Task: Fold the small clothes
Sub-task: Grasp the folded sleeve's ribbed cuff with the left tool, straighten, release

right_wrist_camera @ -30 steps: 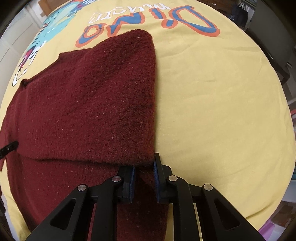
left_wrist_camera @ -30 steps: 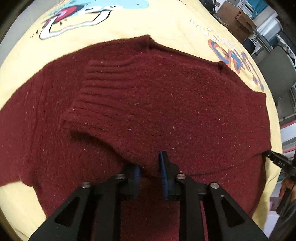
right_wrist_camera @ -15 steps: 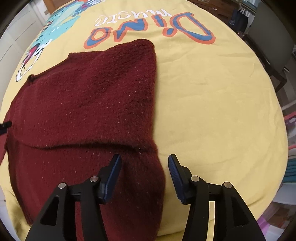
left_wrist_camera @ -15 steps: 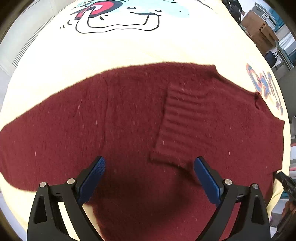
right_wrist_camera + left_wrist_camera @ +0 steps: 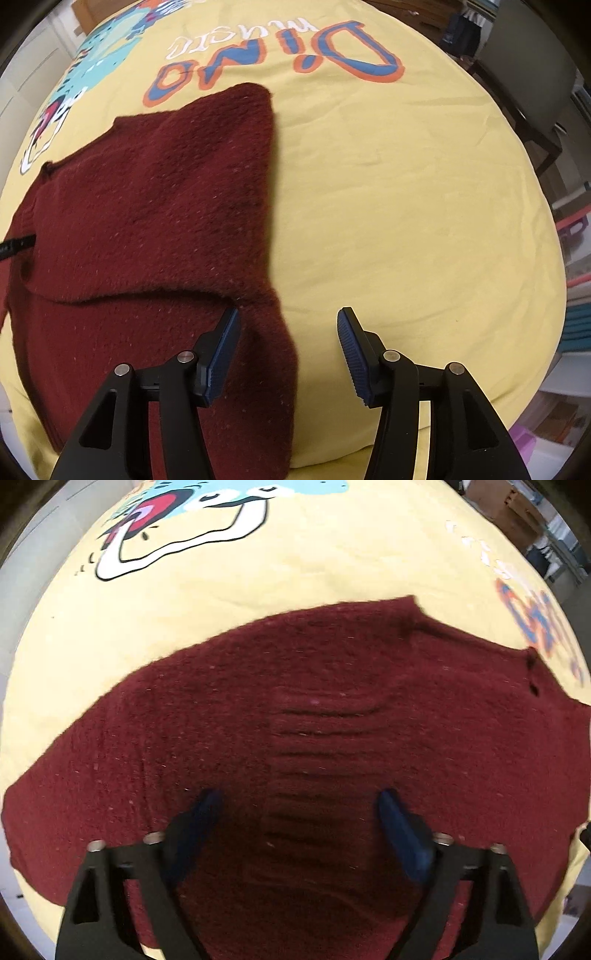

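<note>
**One sweater, two grippers, both let go**

I count one garment: a dark red knit sweater (image 5: 332,709), lying flat on the surface, with a sleeve folded in across the body so its ribbed cuff (image 5: 325,760) sits on top. From my right view the folded part (image 5: 155,206) lies over the lower layer, its straight edge beside bare cloth.

I have two grippers. The left gripper (image 5: 299,812) hangs above the cuff; its blue fingers (image 5: 400,830) have just been closing partway from a wider gap, stand apart and grip nothing. The right gripper (image 5: 288,347) has just opened too; its fingers (image 5: 221,358) straddle the sweater's right edge without pressing it.

The surface wears one yellow cloth (image 5: 406,206), printed with a cartoon dinosaur (image 5: 177,528) and the word "Dino" (image 5: 280,62). Beyond it I see a dark chair (image 5: 532,88) and cardboard boxes (image 5: 506,506), blurred.
</note>
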`<state>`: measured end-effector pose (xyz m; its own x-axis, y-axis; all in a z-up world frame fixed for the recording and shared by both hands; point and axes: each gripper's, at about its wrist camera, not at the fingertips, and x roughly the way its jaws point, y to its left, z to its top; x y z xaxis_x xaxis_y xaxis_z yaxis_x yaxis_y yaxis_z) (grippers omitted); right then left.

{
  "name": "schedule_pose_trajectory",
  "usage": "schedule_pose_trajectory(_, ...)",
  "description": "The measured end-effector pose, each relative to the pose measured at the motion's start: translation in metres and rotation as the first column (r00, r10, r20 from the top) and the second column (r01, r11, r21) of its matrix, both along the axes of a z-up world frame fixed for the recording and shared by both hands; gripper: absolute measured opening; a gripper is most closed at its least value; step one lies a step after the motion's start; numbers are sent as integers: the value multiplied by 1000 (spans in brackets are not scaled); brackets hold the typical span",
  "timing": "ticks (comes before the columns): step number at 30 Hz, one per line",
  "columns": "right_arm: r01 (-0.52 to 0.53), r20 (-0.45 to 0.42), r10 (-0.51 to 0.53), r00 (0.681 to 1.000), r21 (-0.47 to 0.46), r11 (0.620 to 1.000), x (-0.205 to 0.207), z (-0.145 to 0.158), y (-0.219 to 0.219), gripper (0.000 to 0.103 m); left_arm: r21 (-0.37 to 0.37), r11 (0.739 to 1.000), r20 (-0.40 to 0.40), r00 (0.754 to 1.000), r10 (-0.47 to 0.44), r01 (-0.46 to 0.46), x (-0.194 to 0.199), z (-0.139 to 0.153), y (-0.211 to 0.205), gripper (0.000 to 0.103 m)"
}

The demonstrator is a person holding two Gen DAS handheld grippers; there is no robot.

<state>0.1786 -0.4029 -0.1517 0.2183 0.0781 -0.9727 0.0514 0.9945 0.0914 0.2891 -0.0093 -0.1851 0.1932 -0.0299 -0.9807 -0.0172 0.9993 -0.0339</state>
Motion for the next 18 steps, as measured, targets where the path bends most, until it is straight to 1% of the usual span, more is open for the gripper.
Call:
schedule_pose_trajectory(1,8,0,-8,1000,5,1000,0,0,-2,56,-15,1000,1,1000,-4,4,-3,2,1,54)
schedule_pose_trajectory(2,14,1,-14,1000,10,1000,0,0,-3,56,-28,1000,3,1000,-12,12,-4,3,-2,42)
schedule_pose_trajectory(3,19,2,-19,1000,15,1000,-1,2,-4,56,-25,999,13,1000,-24,24,-4,5,-5,36)
schedule_pose_trajectory(4,22,6,-22,1000,19,1000,-1,2,-5,56,-23,999,24,999,-42,43,-5,6,-11,20)
schedule_pose_trajectory(5,24,9,-24,1000,23,999,0,3,-6,56,-40,998,40,998,-55,56,-7,9,-12,12)
schedule_pose_trajectory(7,29,25,-30,999,29,999,3,6,-9,56,-54,997,79,996,-45,50,-12,17,-14,11)
schedule_pose_trajectory(9,49,45,-51,998,42,998,6,11,-16,56,-94,995,119,993,-19,30,-20,29,-8,11)
schedule_pose_trajectory(11,74,63,-80,995,88,993,13,15,-24,56,-138,990,150,989,8,13,-30,42,2,11)
schedule_pose_trajectory(12,83,68,-91,994,111,990,17,16,-26,56,-147,989,156,988,15,8,-35,47,6,11)
schedule_pose_trajectory(14,90,68,-102,993,154,984,29,15,-26,59,-141,990,175,984,23,2,-42,51,14,11)
schedule_pose_trajectory(16,74,69,-88,994,190,979,41,13,-19,60,-127,992,185,982,26,-2,-25,51,-4,11)
schedule_pose_trajectory(18,60,61,-74,995,199,978,52,7,-9,60,-125,992,187,982,37,-14,-34,54,14,11)
